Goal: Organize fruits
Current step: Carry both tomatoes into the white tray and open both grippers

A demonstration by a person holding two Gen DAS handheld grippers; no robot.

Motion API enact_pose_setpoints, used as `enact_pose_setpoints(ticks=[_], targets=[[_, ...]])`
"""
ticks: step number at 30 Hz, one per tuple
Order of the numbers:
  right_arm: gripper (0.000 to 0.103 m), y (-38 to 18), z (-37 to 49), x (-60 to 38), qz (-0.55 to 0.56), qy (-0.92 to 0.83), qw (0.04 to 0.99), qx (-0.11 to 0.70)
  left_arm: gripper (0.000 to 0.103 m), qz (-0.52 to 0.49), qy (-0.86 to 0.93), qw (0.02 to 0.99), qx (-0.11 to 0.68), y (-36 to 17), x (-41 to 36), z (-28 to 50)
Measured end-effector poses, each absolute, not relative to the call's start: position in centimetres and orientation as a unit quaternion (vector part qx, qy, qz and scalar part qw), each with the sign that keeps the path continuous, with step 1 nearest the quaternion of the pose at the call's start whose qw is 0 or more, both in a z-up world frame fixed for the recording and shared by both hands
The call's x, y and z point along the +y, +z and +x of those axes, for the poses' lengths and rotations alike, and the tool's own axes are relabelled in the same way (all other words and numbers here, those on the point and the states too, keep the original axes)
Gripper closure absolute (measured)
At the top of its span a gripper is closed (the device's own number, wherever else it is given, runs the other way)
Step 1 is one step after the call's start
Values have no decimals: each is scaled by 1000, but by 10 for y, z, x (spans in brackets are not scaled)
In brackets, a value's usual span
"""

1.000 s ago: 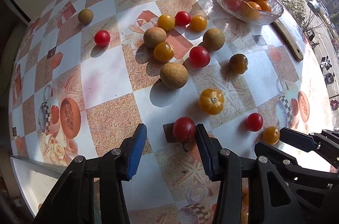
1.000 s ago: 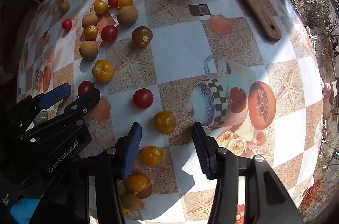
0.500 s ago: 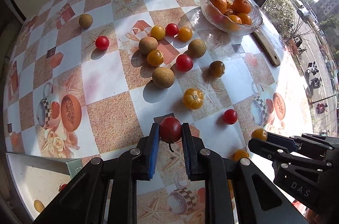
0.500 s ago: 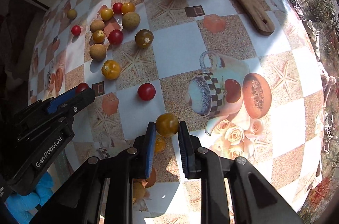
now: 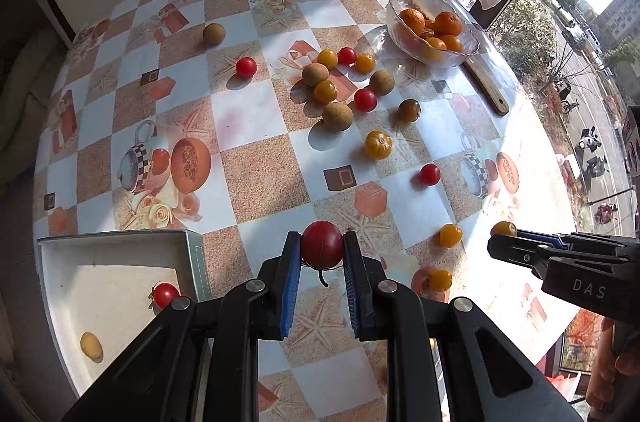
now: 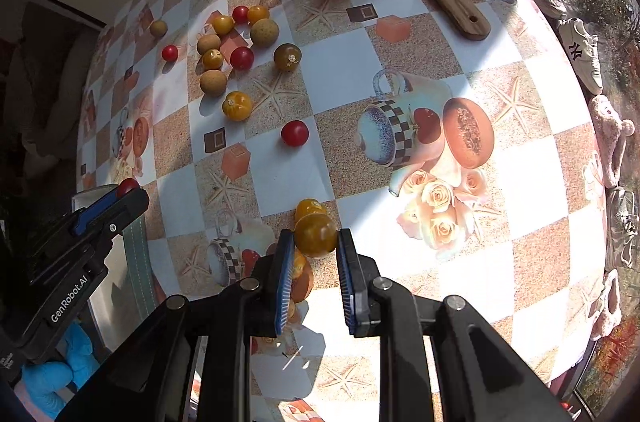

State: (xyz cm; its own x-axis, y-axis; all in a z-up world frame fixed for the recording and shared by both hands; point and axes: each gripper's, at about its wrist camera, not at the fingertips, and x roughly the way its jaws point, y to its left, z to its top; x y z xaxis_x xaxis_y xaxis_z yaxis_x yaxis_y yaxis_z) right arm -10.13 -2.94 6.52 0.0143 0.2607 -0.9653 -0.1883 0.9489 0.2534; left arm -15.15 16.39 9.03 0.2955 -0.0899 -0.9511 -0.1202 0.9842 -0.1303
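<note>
Patterned table: scattered tomatoes, glass bowl, wooden board, white box, perhaps longans.

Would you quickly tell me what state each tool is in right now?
Left tool: closed on the red tomato, lifted off the table.
Right tool: closed on the dark yellow tomato, also lifted.

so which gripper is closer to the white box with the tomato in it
Left. The left gripper, shut on a red tomato, is right beside the white box. The right gripper, holding a yellow tomato, is farther off, beyond the left one.
</note>
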Motion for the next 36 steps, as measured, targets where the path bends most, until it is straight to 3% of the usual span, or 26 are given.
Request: enact_pose_setpoints(ticks=[20,36], targets=[[80,106,-137,56,-44,218,713,665,81,-131,76,803,577,111,239,-244],[80,92,-177,175,-122,303,672,665,81,-175,156,783,576,89,315,-309]])
